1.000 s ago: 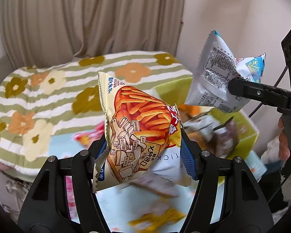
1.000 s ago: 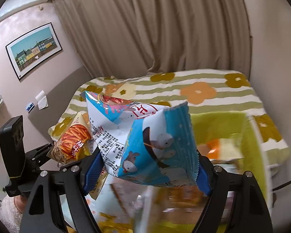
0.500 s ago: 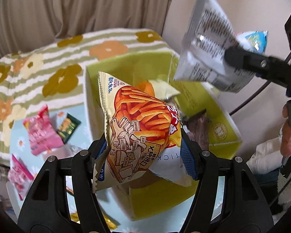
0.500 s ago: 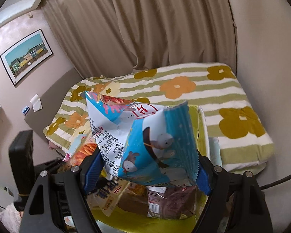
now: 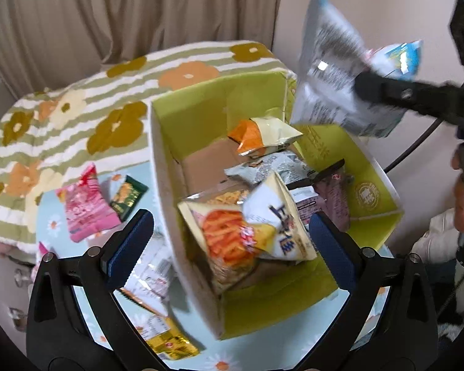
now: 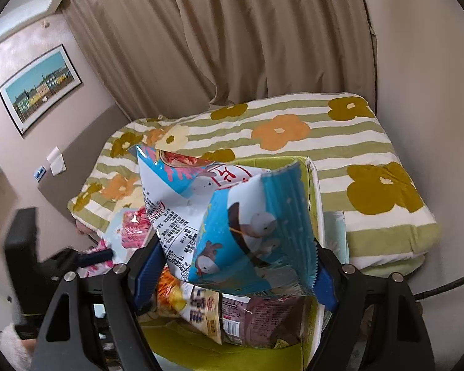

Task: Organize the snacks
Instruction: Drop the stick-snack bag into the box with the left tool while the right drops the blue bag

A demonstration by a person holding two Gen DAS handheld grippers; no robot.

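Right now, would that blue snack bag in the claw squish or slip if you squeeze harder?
The blue snack bag looks puffy and creased, so it would likely squish. Its shiny film seems slippery. The right claw lifts it by pinching alone, so it's probably light.

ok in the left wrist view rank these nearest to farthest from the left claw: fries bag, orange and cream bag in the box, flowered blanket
1. fries bag: between the opening left claw fingers, dropped into the green box.
2. orange and cream bag: deeper in the box, near its far wall.
3. flowered blanket: behind the box, to the left.

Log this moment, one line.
left gripper: jaws opening, fries bag dropped in box | right gripper: holds blue bag over box
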